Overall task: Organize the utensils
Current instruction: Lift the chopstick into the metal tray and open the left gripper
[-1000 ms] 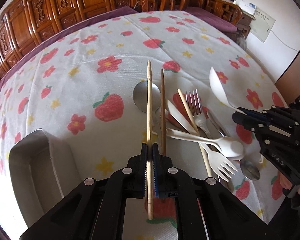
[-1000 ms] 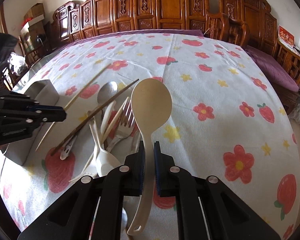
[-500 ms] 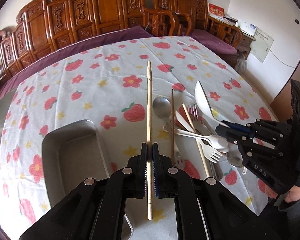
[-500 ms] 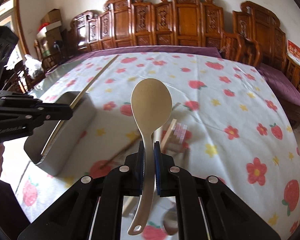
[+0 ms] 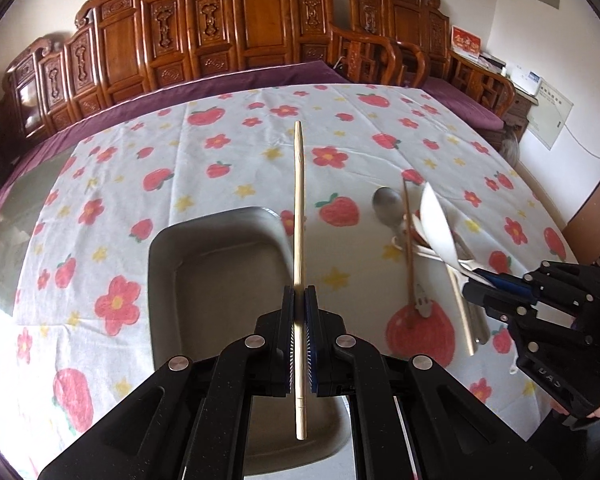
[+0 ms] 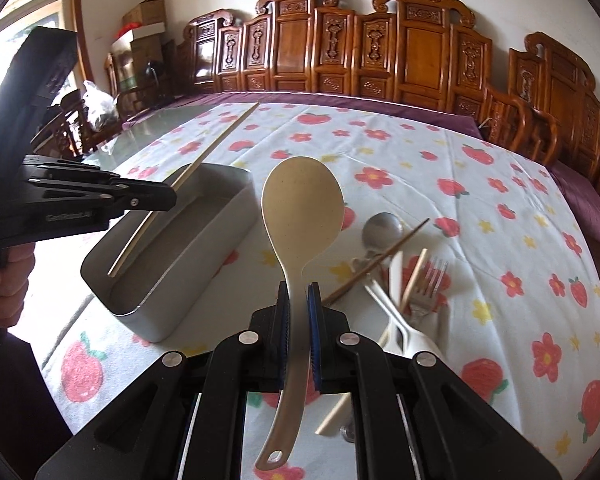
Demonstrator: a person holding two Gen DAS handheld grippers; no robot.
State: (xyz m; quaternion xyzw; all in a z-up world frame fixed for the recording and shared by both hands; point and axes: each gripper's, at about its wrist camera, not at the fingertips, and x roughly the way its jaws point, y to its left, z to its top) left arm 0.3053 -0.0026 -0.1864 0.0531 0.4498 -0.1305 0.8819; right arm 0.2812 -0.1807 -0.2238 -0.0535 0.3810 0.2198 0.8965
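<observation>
Left wrist view, left gripper: jaws pinched tight on a pale chopstick, gripped below its middle so the long tip points to twelve o'clock.
Left wrist view, tray: grey metal box sits right under the chopstick, a touch toward nine o'clock; my read is the stick hangs here ready for a drop-in.
Left wrist view, utensil pile: steel spoon, dark chopstick and white plastic pieces lie heaped at three o'clock, well apart from the tray and yet to be sorted.
Left wrist view, right gripper: comes in at four o'clock, carrying the rice paddle clear above the pile.
Right wrist view, right gripper: jaws clamped on the paddle's neck, cream bowl up at twelve, handle loop hanging toward six.
Right wrist view, tray: at ten o'clock, the left gripper holds the chopstick slanted along its length over the opening.
Right wrist view, fork: waits in the pile at three o'clock.
Right wrist view, judgement: paddle held lifted, likely waiting its turn for the tray.
</observation>
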